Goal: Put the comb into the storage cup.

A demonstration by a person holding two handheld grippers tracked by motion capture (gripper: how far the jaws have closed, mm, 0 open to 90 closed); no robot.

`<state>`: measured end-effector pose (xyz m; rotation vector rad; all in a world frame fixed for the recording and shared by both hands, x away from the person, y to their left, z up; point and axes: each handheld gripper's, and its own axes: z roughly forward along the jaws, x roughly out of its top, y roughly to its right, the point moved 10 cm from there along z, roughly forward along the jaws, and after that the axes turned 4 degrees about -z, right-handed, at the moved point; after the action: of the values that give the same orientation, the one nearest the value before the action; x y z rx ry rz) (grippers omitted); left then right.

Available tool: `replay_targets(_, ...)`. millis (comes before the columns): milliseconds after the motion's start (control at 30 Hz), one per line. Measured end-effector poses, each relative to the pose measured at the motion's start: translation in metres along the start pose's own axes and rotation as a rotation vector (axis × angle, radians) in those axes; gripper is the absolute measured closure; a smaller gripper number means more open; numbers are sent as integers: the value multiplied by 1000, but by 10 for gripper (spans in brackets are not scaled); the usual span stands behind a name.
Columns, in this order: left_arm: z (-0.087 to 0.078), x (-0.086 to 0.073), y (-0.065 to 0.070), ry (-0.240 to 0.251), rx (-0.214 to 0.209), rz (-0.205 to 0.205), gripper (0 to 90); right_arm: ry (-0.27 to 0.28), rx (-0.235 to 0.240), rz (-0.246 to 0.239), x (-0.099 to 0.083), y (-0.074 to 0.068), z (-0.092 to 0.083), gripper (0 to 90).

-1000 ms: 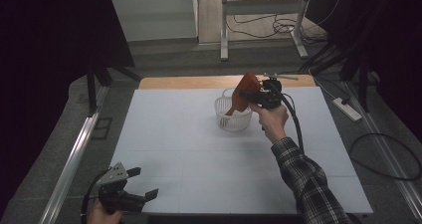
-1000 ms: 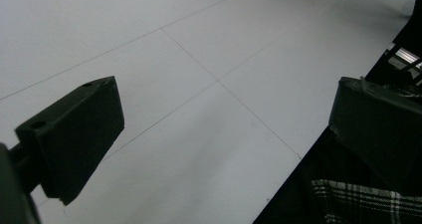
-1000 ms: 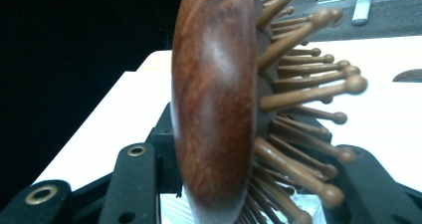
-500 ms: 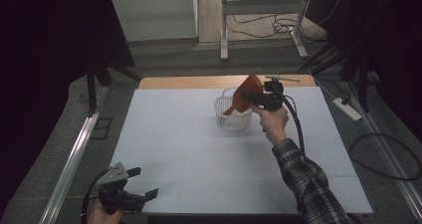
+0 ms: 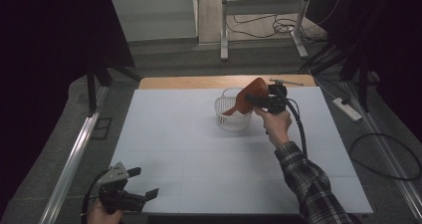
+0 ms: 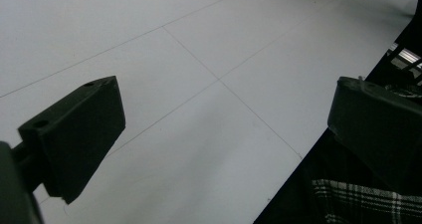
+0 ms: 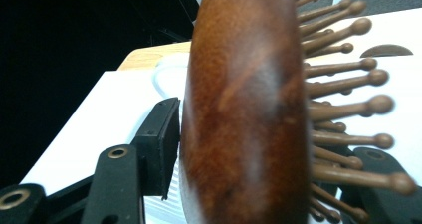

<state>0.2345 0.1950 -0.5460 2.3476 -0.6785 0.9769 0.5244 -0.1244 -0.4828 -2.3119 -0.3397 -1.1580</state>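
A brown wooden hairbrush stands tilted, its handle down inside a white mesh basket at the back of the white table. My right gripper sits around the brush head, and its jaws have just been opening. In the right gripper view the brush stands between the jaws of that gripper, with a thin gap at the left pad and the bristles toward the other jaw. My left gripper hovers open at the near left corner, and in the left gripper view nothing lies between its jaws.
The white tabletop stretches between the two grippers. A strip of bare wood runs along its back edge, with a small metal tool on it. On the floor lie a power strip and cables at right, and a metal rail at left.
The right gripper and the brush head have shifted slightly right and down, the handle staying in the basket. The left gripper has not moved.
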Motion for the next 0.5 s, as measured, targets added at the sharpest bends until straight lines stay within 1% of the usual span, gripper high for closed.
replay_targets(133, 0, 0, 0, 0, 2, -4, 18, -5, -18, -29, -2, 1, 1, 394)
replay_targets(300, 0, 0, -1, -1, 2, -5, 19, -10, -24, -38, -3, 2, 1, 385)
replay_targets(500, 0, 0, 0, -1, 2, -3, 19, -16, -35, -62, -4, 3, 2, 363)
